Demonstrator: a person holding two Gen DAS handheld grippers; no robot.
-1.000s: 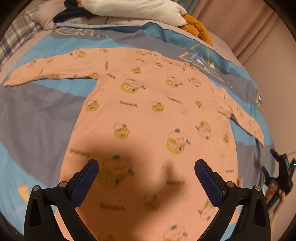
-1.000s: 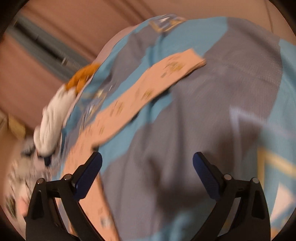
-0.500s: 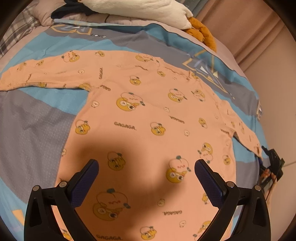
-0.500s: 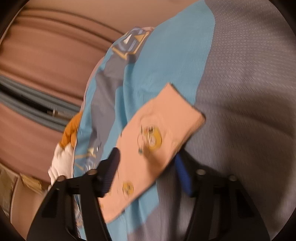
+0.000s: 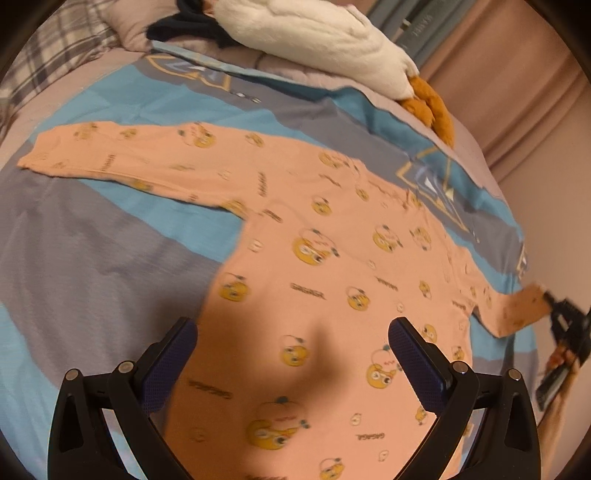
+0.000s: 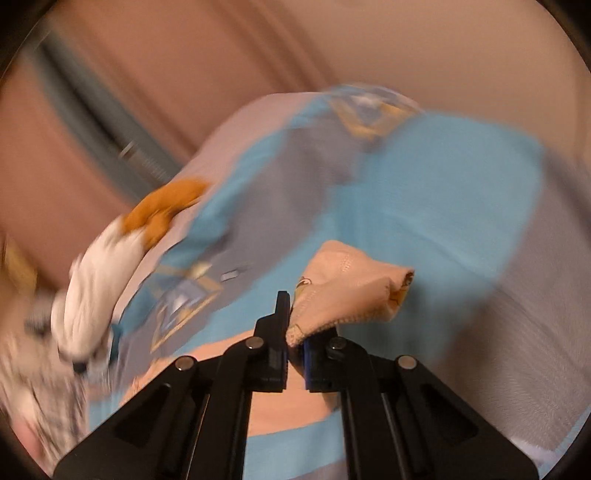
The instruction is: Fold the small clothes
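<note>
A second ago the right tongs (image 6: 293, 354) stood wide apart over the bare bedspread; now they have come together on the cuff of the sleeve (image 6: 354, 291), and the end of that sleeve stands lifted off the bed, bunched and curling just beyond the tips. The left tongs (image 5: 291, 365) are spread wide with nothing between them, hanging over the lower body of the peach shirt (image 5: 325, 280), where their shadow falls across the cartoon faces. The shirt lies flat on the blue and grey bedspread (image 5: 92, 258), its front up, stretching away ahead of the left tongs. One sleeve runs out far to the left of them, flat on the cover. The other reaches to the right, where its end meets the right tongs (image 5: 565, 325) at the edge of the view, with a bit of the person's hand (image 5: 557, 358) behind them. Beyond the shirt, well ahead of the left tongs, a white plush toy (image 5: 314, 37) with orange feet lies along the far side of the bed, beside something dark (image 5: 177, 29). A pinkish curtain (image 5: 517, 81) hangs behind, to the right.
</note>
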